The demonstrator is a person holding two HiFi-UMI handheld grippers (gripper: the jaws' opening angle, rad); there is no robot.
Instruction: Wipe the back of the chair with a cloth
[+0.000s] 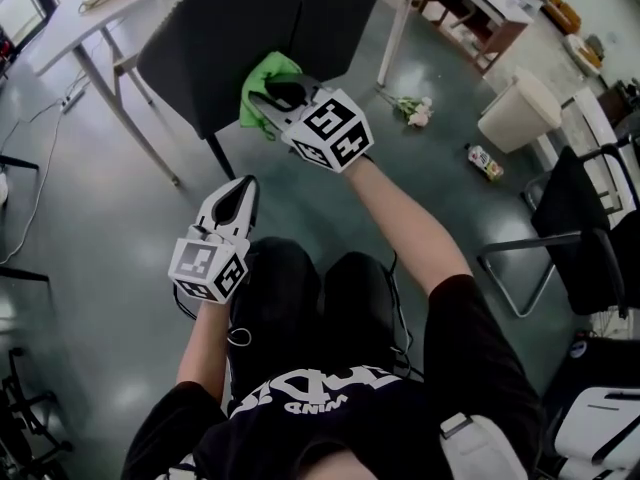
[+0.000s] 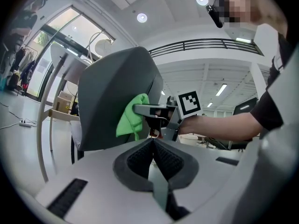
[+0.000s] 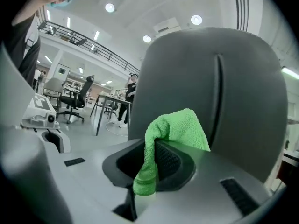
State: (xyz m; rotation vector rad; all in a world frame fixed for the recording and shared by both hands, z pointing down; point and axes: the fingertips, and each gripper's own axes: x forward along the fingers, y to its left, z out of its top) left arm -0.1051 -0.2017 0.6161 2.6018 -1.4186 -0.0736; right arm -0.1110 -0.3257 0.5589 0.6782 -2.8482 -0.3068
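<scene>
Head view, steeply down: bunched green cloth (image 1: 262,80) pressed against the dark grey chair back (image 1: 220,38), clamped between the jaws of the right gripper (image 1: 272,96). Held the left gripper (image 1: 243,186) lower, apart from the chair, jaws together with nothing between them. Noted a white table (image 1: 120,3) just beside the chair, and a small bunch of flowers (image 1: 415,111) on the glossy grey floor (image 1: 110,228).

Glossy grey floor (image 1: 120,268) carried the chair (image 1: 230,38) on dark legs, with a white bin (image 1: 518,112) at right. A small bouquet (image 1: 414,110) lay between them, a colourful carton (image 1: 486,162) beside the bin.
</scene>
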